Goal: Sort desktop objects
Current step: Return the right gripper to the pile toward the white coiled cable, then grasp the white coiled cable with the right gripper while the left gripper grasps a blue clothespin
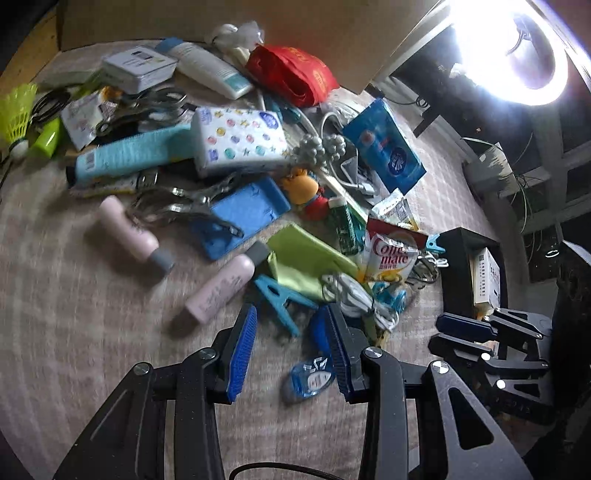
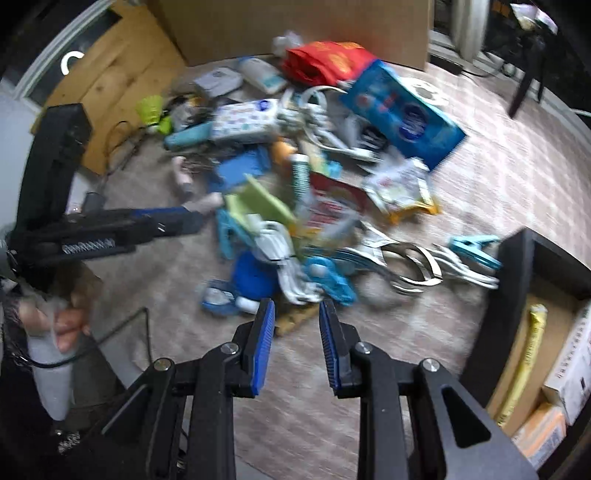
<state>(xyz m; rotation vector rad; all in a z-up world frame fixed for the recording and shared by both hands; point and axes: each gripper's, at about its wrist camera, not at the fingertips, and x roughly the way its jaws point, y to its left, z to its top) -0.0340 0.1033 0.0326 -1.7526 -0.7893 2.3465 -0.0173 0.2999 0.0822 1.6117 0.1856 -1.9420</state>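
Note:
A heap of small objects lies on the beige carpet. It holds two pink bottles (image 1: 129,232), a teal clothes peg (image 1: 277,299), a green cloth (image 1: 306,258), a Coffee-mate sachet (image 1: 391,254), a coiled white cable (image 1: 354,291) and a blue tissue pack (image 1: 384,147). My left gripper (image 1: 291,314) hovers open just short of the peg, with only carpet between its blue pads. My right gripper (image 2: 295,308) is open too, nothing between its pads, close to the white cable (image 2: 284,258) and a small blue packet (image 2: 218,297). Each gripper shows in the other's view: right gripper (image 1: 439,334), left gripper (image 2: 195,219).
A black open box (image 2: 517,266) with packets inside stands at the right. A cardboard box (image 2: 295,26) rises behind the heap. A person's hand (image 2: 62,321) holds the left gripper's handle. A bright ring lamp (image 1: 517,48) glares at top right. Metal scissors (image 2: 406,266) lie near the box.

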